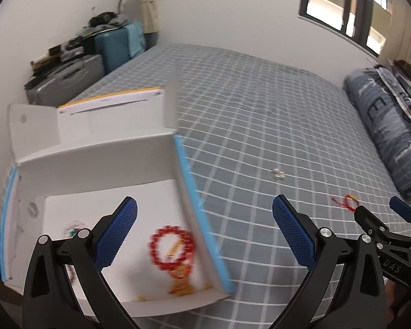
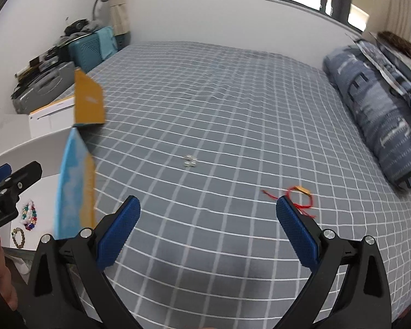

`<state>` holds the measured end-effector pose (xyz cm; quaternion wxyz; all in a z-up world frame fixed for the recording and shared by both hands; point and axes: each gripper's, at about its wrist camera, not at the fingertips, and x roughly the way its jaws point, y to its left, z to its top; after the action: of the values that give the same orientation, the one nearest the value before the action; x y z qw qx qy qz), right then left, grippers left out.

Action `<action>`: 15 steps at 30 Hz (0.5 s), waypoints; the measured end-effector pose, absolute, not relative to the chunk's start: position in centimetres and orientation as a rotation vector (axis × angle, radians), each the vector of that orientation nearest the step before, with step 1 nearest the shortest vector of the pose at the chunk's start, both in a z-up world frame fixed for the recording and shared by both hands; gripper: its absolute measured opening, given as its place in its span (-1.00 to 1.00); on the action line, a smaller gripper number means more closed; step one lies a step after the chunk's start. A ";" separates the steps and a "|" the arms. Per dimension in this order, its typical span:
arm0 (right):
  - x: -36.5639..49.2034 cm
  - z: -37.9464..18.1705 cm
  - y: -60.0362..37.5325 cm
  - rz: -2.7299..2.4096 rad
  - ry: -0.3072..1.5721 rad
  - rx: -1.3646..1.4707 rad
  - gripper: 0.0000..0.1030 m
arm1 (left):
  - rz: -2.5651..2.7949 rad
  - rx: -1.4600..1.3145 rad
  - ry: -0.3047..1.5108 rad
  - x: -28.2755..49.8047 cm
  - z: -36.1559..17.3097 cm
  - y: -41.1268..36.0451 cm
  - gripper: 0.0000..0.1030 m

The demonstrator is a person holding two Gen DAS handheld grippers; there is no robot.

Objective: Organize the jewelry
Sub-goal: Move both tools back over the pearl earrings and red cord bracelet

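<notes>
While both grippers, left (image 1: 204, 235) and right (image 2: 208, 233), are hanging released and empty, the thin red string bracelet (image 2: 300, 198) beside the white cardboard box (image 2: 35, 142) is probably risking slipping through those pads.

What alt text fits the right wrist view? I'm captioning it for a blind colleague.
The open right gripper hovers over a grey checked bed, near a red string bracelet and small silver pieces. At left, an open white box holds beaded bracelets.
</notes>
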<state>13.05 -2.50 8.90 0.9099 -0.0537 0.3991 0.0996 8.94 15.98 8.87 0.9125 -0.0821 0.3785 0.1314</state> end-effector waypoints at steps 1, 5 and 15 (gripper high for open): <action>13.2 8.8 -3.2 0.195 0.823 -0.107 0.85 | 0.258 -0.165 0.785 9.4 8.7 15.2 0.89; 14.2 8.2 -6.8 0.152 0.832 -0.081 0.85 | 0.206 -0.142 0.802 11.8 7.9 11.8 0.89; 17.7 5.6 -13.4 0.067 0.874 -0.061 0.85 | 0.122 -0.129 0.893 21.2 4.2 7.4 0.89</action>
<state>17.66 -13.37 5.62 0.9050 -0.0295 0.4231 0.0325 21.23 7.37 4.17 0.8982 -0.0623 0.4311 0.0590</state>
